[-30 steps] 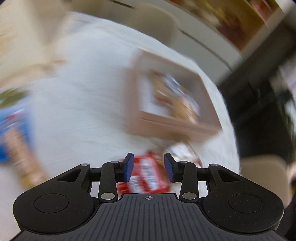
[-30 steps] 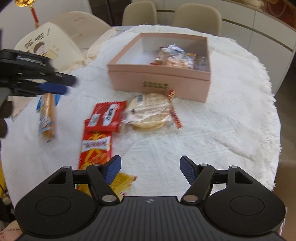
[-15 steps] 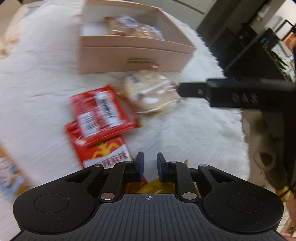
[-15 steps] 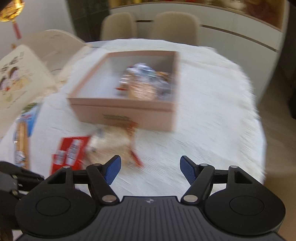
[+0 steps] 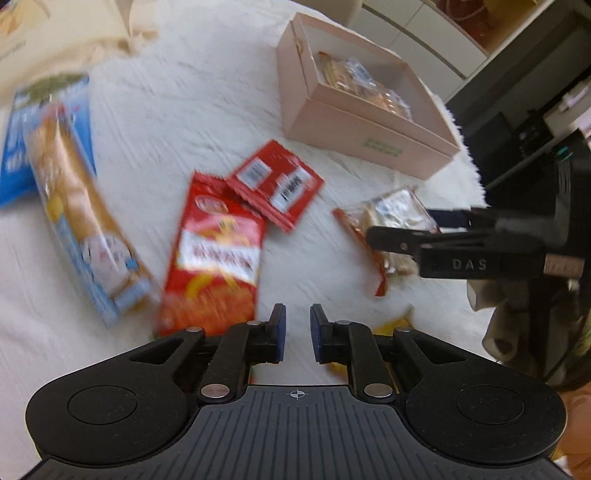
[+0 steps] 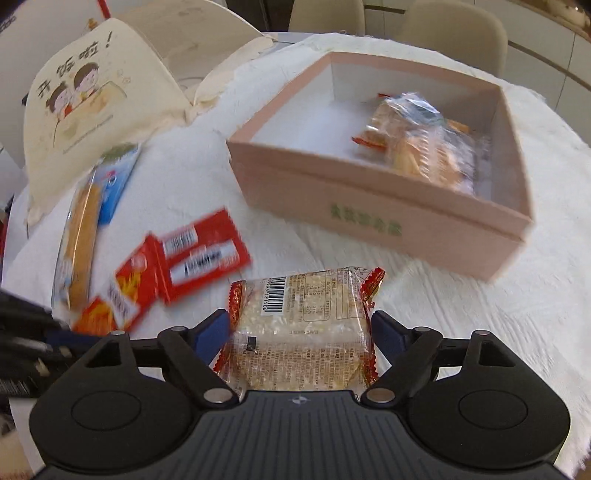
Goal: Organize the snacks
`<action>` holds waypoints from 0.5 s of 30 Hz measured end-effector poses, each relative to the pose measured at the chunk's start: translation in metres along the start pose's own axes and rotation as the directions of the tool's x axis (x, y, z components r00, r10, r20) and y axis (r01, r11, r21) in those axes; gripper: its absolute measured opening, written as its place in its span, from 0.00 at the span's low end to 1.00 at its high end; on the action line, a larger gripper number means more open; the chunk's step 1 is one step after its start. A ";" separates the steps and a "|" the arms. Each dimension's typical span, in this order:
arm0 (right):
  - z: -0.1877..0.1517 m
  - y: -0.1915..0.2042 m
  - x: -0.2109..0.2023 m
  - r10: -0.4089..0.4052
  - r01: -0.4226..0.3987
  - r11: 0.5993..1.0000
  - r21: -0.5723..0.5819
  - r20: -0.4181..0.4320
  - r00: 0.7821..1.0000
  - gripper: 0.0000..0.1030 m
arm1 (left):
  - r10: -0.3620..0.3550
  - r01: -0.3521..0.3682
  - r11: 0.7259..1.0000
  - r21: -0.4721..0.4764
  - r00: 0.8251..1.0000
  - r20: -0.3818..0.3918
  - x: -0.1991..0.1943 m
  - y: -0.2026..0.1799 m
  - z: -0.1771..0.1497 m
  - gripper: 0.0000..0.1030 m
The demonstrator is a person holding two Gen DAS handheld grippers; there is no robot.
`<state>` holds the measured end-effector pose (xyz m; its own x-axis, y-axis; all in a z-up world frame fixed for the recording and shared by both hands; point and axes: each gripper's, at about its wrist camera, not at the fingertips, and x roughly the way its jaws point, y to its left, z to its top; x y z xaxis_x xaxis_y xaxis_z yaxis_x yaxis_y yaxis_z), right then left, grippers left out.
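A clear rice cracker packet (image 6: 303, 306) lies on the white tablecloth between the fingers of my right gripper (image 6: 299, 321). Its jaws are opening and straddle the packet's two ends. The left wrist view shows the same packet (image 5: 391, 210) with the right gripper's fingers (image 5: 391, 236) over it. My left gripper (image 5: 297, 332) is shut on nothing, just above the cloth beside a large red packet (image 5: 218, 251). A small red packet (image 5: 277, 188) overlaps that one. A pink open box (image 6: 369, 210) behind holds several wrapped snacks (image 6: 417, 147).
A long bread packet in blue wrapping (image 5: 77, 206) lies at the left. A yellow packet (image 5: 391, 325) peeks out by the left gripper. A cream cartoon bag (image 6: 96, 99) rests on the table's far left. Chairs (image 6: 450, 33) stand behind the table.
My left gripper's jaws have closed and it swung across the red packets. The right gripper came down over the rice cracker packet while its jaws widened.
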<state>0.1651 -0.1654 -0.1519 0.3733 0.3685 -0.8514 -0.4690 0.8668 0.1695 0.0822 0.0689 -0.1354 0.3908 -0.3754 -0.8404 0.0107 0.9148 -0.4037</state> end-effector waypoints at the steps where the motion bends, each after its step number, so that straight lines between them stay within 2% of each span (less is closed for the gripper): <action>1: -0.008 -0.005 -0.007 -0.019 0.019 1.000 0.013 0.005 1.000 0.80 | -0.012 0.012 1.000 -0.012 1.000 -0.013 -0.002 -0.002 -0.004 0.18; 4: -0.030 -0.019 -0.029 -0.122 0.122 0.992 0.003 0.030 0.992 0.80 | -0.073 0.069 0.996 -0.057 0.994 -0.079 -0.005 -0.005 -0.018 0.21; 5: -0.038 -0.024 -0.035 -0.131 0.131 0.991 0.002 0.027 0.991 0.81 | -0.101 0.093 0.993 -0.078 0.989 -0.109 -0.004 -0.007 -0.022 0.22; 8: -0.054 -0.039 -0.045 -0.053 0.054 0.997 0.049 -0.022 0.998 0.81 | -0.173 0.151 0.980 -0.131 0.969 -0.178 0.002 -0.018 -0.033 0.22; 10: -0.066 -0.039 -0.054 -0.012 0.013 0.997 0.071 -0.021 1.000 0.81 | -0.202 0.174 0.971 -0.162 0.963 -0.177 0.009 -0.025 -0.038 0.23; 15: -0.086 -0.009 -0.059 0.022 -0.021 0.999 0.036 -0.009 1.000 0.81 | -0.147 0.133 0.981 -0.141 0.985 -0.094 0.020 -0.034 -0.023 0.25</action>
<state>0.0780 -0.2242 -0.1459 0.3559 0.3843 -0.8519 -0.4479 0.8702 0.2054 0.0682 0.0268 -0.1470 0.2967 -0.5186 -0.8019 -0.0674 0.8263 -0.5592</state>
